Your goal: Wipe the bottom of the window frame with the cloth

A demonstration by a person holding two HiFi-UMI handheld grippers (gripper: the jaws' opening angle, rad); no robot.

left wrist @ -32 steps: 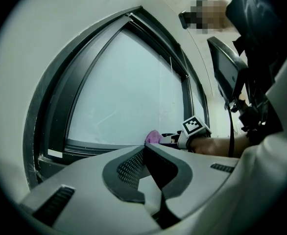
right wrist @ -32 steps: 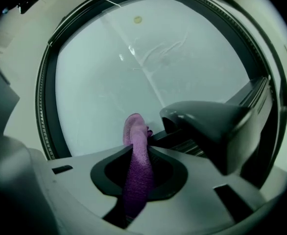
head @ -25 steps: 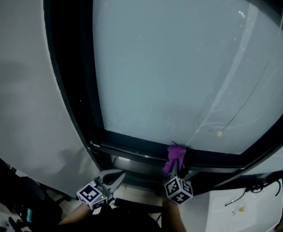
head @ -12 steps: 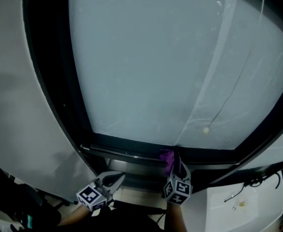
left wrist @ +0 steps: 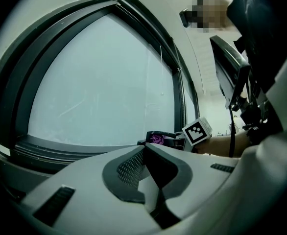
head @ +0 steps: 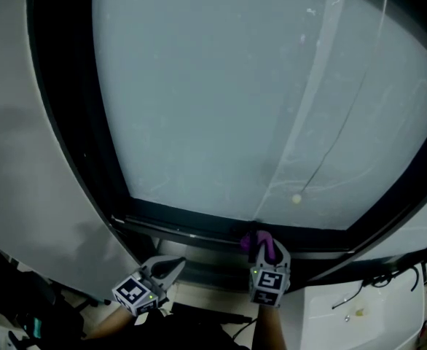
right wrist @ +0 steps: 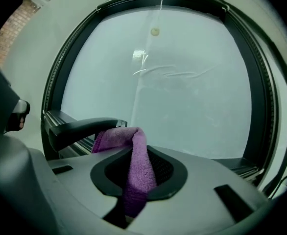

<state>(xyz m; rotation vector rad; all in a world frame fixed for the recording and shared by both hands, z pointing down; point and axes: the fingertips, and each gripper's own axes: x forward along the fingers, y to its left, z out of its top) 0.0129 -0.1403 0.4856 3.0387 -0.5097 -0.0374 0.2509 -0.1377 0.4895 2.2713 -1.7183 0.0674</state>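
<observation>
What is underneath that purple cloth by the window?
The purple cloth, clamped in the right gripper, sits against the black bottom window frame. The stretch of frame directly beneath it is covered and cannot be seen.

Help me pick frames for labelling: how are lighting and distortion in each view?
Head view: the pale window pane backlights everything, leaving the window frame dim. Left gripper view: strong fisheye bowing, dark corners. Right gripper view: cloth sharp, glare streaks on the pane.

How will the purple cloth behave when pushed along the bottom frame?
Probably floppy: the purple cloth folds over limply above the right claw pinching it. Its looped texture suggests it drags rather than slips. Likely light.
</observation>
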